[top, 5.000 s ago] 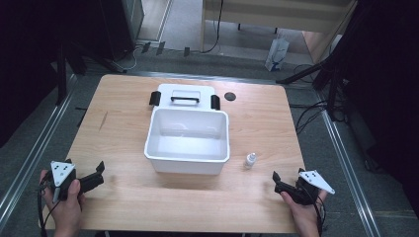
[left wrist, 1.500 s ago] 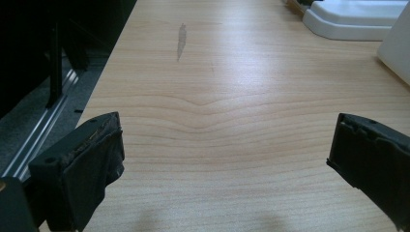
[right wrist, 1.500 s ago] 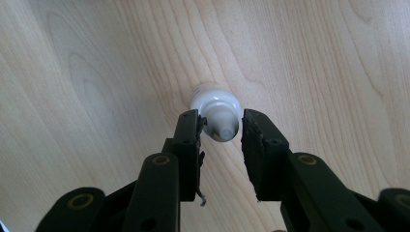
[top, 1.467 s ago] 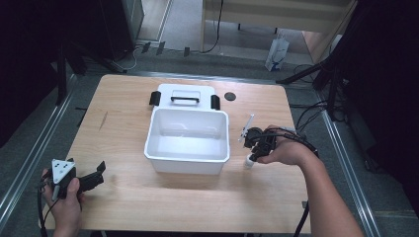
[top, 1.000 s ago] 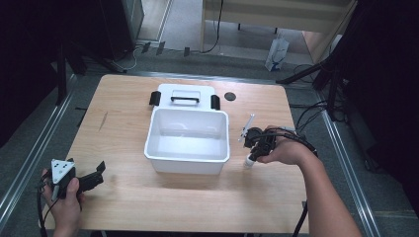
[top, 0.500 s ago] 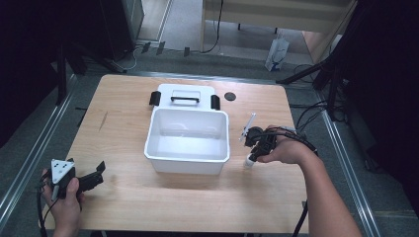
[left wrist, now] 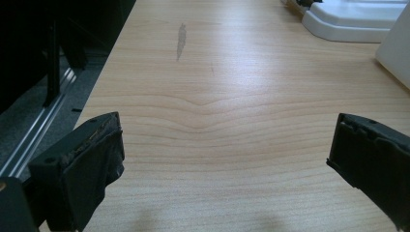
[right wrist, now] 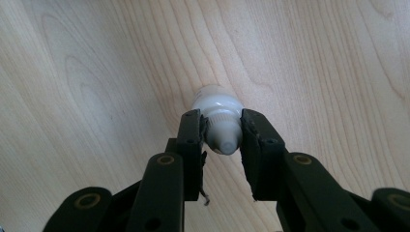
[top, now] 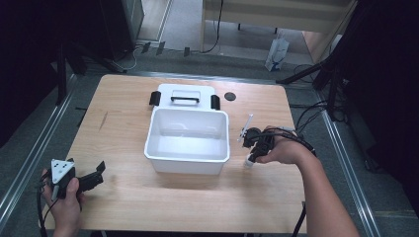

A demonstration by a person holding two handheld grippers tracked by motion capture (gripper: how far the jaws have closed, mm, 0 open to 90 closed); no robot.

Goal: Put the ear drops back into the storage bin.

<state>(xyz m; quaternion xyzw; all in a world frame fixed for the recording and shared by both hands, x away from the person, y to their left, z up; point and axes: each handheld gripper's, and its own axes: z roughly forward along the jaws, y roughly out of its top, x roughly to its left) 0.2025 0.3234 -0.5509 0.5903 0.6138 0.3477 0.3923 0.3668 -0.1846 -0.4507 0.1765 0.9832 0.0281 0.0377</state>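
At the bench's (top: 148,207) near left corner, the left claw (top: 91,177) lies low in the person's left hand (top: 64,202), its grey three-cornered plate (top: 59,170) facing up. In the left gripper view its jaws stand wide apart with bare wood between them, gripping nothing and aimed along the bench toward the far edge.

Farther in, toward the right edge, the right hand (top: 281,150) brings the right claw (top: 253,154) down from above onto a small white bottle (top: 248,161), which stands on the bench just beside the tub's right near corner. In the right gripper view the bottle (right wrist: 220,123) is seen end on: its long axis is upright, the narrow cap pointing up at the camera and the wider body resting on the wood below. The jaws are nearly closed, one pad (right wrist: 193,130) pressed against each side of the cap and neck.

At mid-bench sits an open white tub (top: 188,160). Touching its far side lies its white lid (top: 185,94), with a dark handle and black clips. A small dark disc (top: 229,96) lies near the far edge, right of the lid.
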